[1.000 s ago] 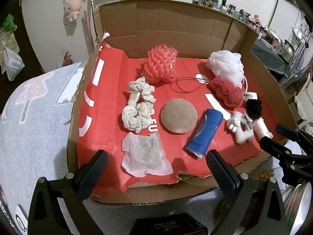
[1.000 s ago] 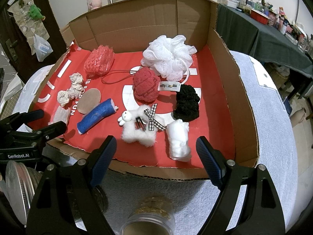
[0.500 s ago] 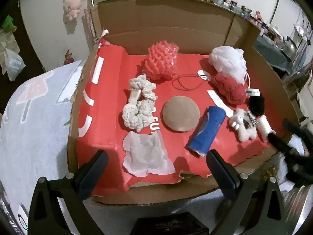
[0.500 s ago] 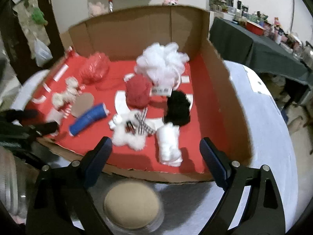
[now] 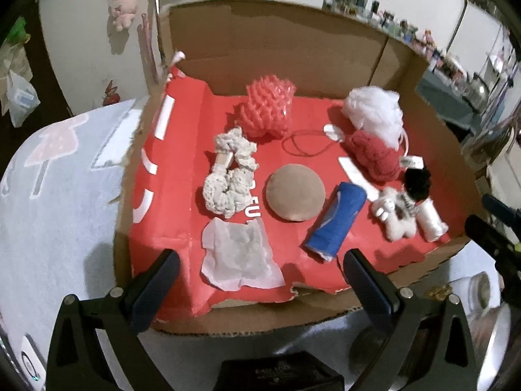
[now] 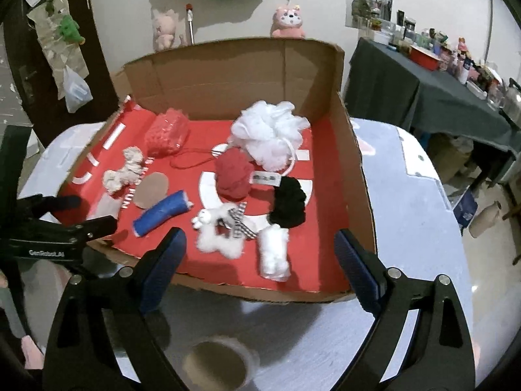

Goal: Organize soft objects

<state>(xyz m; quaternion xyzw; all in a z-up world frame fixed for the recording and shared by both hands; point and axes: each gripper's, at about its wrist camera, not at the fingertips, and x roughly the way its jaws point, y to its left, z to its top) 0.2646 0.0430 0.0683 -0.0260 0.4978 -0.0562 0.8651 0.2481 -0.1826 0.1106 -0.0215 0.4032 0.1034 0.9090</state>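
Hovering with both grippers spread in front of a cardboard box (image 6: 356, 169) of soft things.

Lying on the red lining (image 5: 182, 176) of the box are a white mesh puff (image 6: 268, 137) at the back, a red knitted ball (image 6: 232, 176) just in front of it, and a black pompom (image 6: 288, 202) beside that. A white plush toy (image 6: 218, 234) with a checked bow is sitting near the front edge, next to a white roll (image 6: 275, 254). Further left are lying a blue roll (image 5: 335, 221), a round brown pad (image 5: 294, 197), a cream crocheted piece (image 5: 229, 179), a pink mesh sponge (image 5: 268, 110) and a crumpled white sheet (image 5: 237, 255). The left gripper (image 5: 260, 273) is standing wide with nothing between its fingers. The right gripper (image 6: 260, 254) is likewise gaping, holding nothing, above a round jar (image 6: 216, 363) on the table (image 6: 420, 228).
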